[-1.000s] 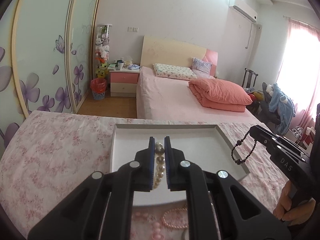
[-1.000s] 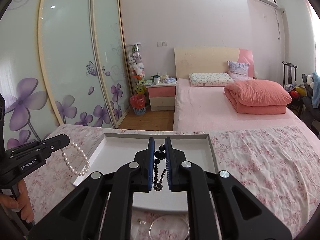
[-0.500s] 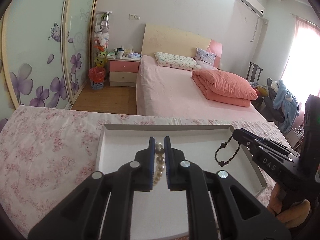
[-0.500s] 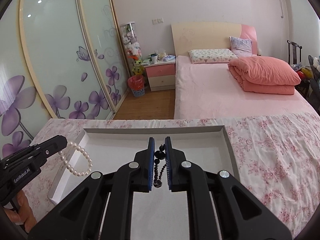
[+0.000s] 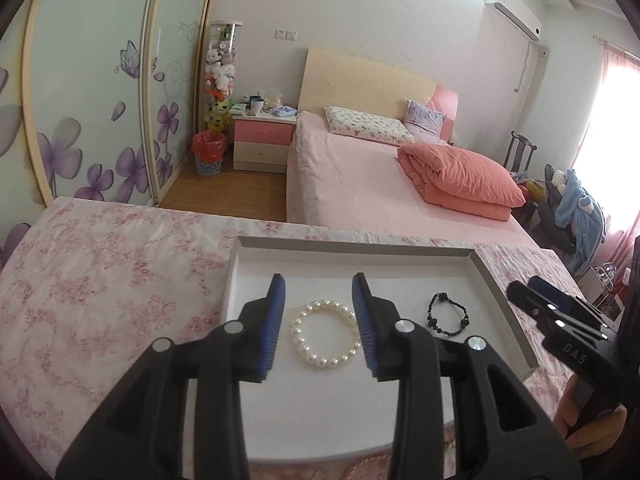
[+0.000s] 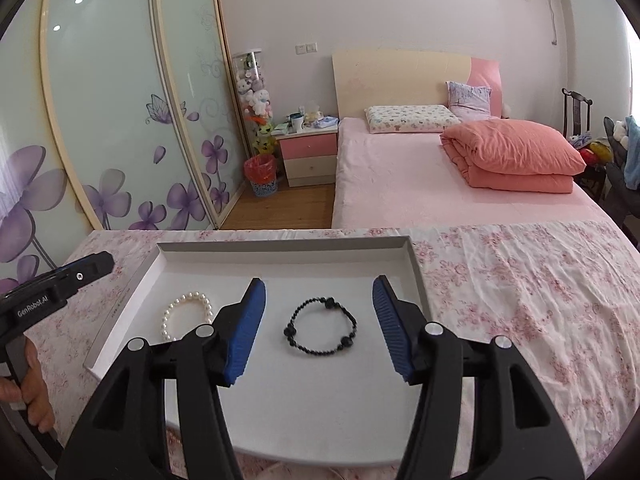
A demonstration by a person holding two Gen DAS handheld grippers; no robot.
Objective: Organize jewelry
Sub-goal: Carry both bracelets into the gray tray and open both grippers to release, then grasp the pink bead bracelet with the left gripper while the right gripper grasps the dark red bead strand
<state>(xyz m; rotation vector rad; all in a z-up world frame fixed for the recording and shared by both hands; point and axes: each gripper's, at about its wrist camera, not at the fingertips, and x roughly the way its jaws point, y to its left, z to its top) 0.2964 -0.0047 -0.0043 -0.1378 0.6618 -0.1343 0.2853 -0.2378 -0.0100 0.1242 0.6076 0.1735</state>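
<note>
1. Both bracelets are lying flat inside the white tray (image 6: 416, 276): the pearl bracelet (image 5: 325, 334) on the left part and the black bead bracelet (image 6: 320, 328) on the right part, near each other but not touching.
2. The left tool (image 5: 318, 320) is hanging over the pearl bracelet with its jaws spread and gripping nothing. The right tool (image 6: 318, 326) is hanging over the black bead bracelet, also spread wide and empty.
3. I am judging that the placing step for these two pieces is finished.
4. The next move is probably asking both tools to rise straight up and go toward the near side, where something pink and round (image 5: 366, 472) is showing at the tray's front edge, though I cannot tell what it is.
5. The tray walls are low, so lifting first is avoiding a knock. The flowered bench cloth (image 6: 520, 300) on the right is giving open room.
</note>
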